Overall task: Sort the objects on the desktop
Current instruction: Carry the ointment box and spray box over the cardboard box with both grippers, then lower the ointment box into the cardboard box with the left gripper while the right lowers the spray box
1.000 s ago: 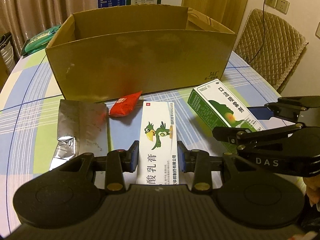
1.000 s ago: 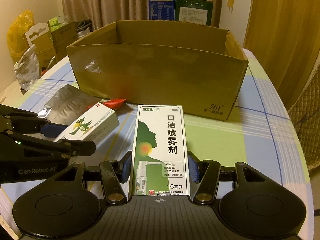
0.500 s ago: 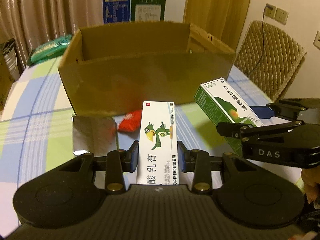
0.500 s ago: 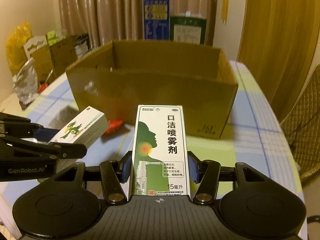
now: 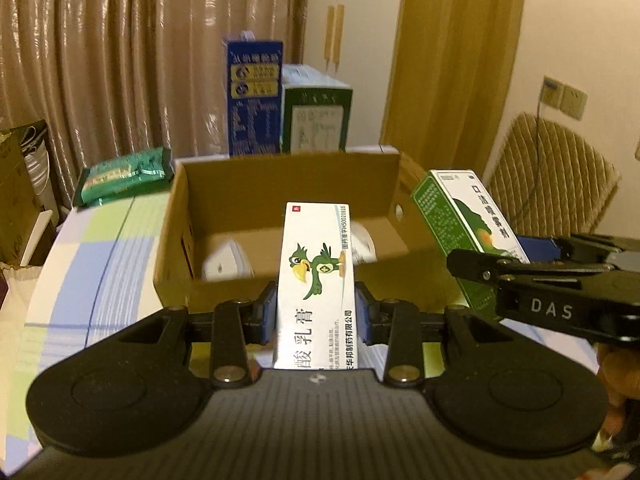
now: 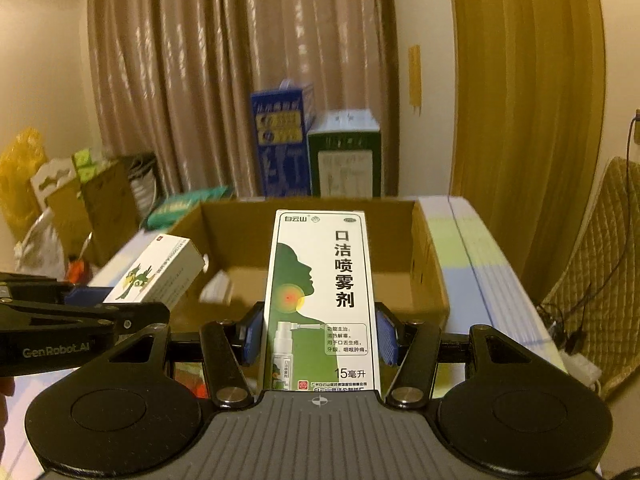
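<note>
Both cartons have come up off the tablecloth: a second ago the parrot-print ointment carton (image 5: 316, 280) and the green throat-spray carton (image 6: 320, 300) lay flat in front of the near wall of the cardboard box (image 5: 176, 280), and now each hangs in the air just short of that wall, high enough that the box's floor shows beyond them. The foil pouch and the red sachet that lay in front of the box are no longer in either view. By my reading the lift is done and what remains is the carry over the wall and the drop into the box, so this pair is about halfway sorted.

The left gripper (image 5: 316, 316) pinches the ointment carton by its long side faces, blue pads pressed against it near its lower end. The right gripper (image 6: 320, 336) pinches the throat-spray carton the same way, jaws set wider for the broader pack.

Each carton's long axis runs straight out along its gripper's fingers, toward the box's far wall, with the printed face up and the free end leading. In the right wrist view the ointment carton (image 6: 156, 276) sits left of the box's near left corner, tipped nose-up; in the left wrist view the throat-spray carton (image 5: 460, 232) sits off the box's right wall, angled inward.

Inside the box, something white (image 5: 228, 264) lies on the floor, too blurred to name
</note>
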`<state>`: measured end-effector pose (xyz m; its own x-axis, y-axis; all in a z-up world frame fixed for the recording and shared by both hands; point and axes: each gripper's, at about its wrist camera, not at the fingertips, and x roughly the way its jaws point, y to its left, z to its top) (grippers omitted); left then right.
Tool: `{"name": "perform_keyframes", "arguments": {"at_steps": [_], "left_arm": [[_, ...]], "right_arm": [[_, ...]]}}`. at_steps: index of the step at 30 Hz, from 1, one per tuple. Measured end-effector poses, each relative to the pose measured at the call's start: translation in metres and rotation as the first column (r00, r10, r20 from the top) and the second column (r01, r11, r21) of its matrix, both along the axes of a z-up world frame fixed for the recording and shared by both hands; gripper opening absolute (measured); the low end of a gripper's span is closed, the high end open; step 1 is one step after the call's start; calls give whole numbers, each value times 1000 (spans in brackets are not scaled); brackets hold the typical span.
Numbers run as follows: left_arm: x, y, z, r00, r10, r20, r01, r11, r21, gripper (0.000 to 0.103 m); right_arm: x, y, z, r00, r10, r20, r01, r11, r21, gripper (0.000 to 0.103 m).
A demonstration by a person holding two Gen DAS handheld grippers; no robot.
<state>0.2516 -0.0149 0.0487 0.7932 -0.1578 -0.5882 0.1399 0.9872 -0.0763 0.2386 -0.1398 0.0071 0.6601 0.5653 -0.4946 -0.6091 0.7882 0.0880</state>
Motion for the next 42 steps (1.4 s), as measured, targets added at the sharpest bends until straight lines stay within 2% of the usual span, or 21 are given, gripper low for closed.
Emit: {"name": "perform_keyframes", "arguments": {"at_steps": [8,21,32,42], "left_arm": [[45,12,10,999,31,35,-30,999,-9,33],[96,34,-6,996,87,30,-86,995,-44,33],[112,45,-19,994,105,2,-105,992,-69,33],[113,48,-25,993,114,-12,-114,992,-60,32]], "right_arm": [[33,26,8,1000,-21,11,21,1000,20,52],[76,74,-6,1000,-25,-7,25,1000,-1,52],[81,83,-17,999,-28,-25,27,999,-30,52],[82,84,-20,999,-31,-31,30,999,-37,52]]}}
